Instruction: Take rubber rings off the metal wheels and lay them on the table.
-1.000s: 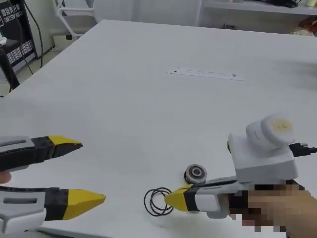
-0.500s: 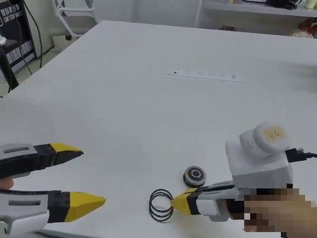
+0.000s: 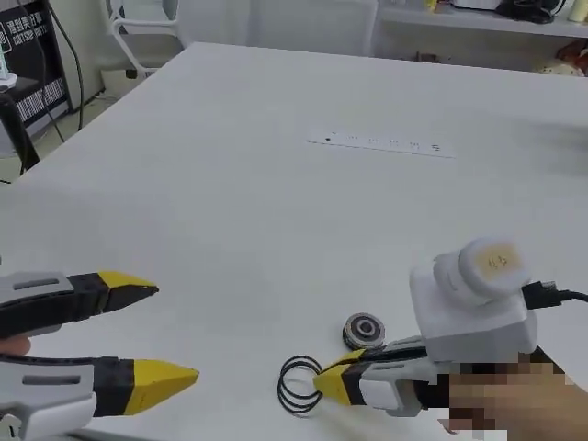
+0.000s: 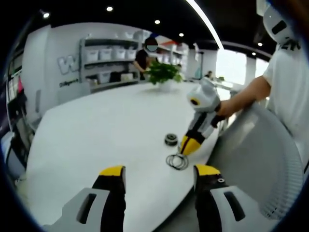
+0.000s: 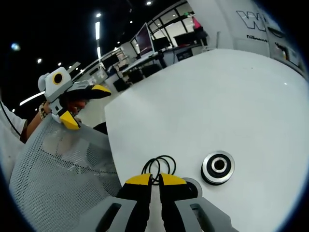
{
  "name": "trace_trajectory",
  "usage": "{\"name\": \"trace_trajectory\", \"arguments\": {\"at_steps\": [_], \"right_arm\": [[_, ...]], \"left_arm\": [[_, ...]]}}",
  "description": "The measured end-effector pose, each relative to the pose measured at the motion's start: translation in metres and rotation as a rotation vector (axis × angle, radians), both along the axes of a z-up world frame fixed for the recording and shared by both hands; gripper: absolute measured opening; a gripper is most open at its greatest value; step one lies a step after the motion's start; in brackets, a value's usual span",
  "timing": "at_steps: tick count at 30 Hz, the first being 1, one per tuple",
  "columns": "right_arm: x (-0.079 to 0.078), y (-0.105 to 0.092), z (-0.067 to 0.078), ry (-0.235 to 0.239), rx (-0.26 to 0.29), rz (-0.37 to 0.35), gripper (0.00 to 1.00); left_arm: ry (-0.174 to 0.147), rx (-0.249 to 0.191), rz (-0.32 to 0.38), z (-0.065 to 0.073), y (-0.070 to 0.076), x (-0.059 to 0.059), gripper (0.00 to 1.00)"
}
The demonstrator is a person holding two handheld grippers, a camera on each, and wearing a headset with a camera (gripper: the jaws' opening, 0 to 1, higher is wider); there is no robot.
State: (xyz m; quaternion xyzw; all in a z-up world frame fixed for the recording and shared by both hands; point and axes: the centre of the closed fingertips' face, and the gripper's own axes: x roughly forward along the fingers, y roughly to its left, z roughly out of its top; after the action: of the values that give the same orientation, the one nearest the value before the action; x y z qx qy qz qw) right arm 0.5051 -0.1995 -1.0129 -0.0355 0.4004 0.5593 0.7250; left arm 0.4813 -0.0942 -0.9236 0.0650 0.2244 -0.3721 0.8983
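Lying flat at the near edge of the bench [image 3: 276,184], rubber rings [image 3: 296,386] are pinched in the closed right tool [image 3: 320,379], directly ahead of its tips; wheel [image 3: 364,329] just beyond; left tool [image 3: 176,333] held open, well left.

Your right gripper [image 3: 319,378] has yellow tips on a black-and-white body — black rings [image 3: 296,388] at those tips, a silver-and-black wheel [image 3: 364,329] just beside, on your white table [image 3: 276,184].
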Motion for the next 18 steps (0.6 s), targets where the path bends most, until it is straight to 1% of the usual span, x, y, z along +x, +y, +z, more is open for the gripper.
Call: {"name": "trace_trajectory", "arguments": {"at_steps": [3, 8, 11, 15, 18], "right_arm": [[0.000, -0.001, 0.000, -0.004, -0.002, 0.001, 0.04], [0.004, -0.003, 0.002, -0.038, -0.015, 0.011, 0.05], [0.006, -0.005, 0.003, -0.045, -0.014, 0.003, 0.07], [0.012, -0.008, 0.006, -0.047, 0.000, -0.022, 0.07], [0.019, -0.010, 0.013, -0.055, 0.027, -0.052, 0.08]], "left_arm": [[0.002, 0.002, -0.002, 0.000, -0.001, 0.000, 0.57], [0.007, 0.002, -0.003, -0.001, -0.001, -0.001, 0.57], [0.007, 0.003, -0.003, -0.001, -0.001, -0.001, 0.57], [0.006, 0.006, -0.002, -0.001, 0.000, -0.001, 0.57], [0.004, 0.011, -0.005, -0.001, 0.000, -0.001, 0.58]]}}
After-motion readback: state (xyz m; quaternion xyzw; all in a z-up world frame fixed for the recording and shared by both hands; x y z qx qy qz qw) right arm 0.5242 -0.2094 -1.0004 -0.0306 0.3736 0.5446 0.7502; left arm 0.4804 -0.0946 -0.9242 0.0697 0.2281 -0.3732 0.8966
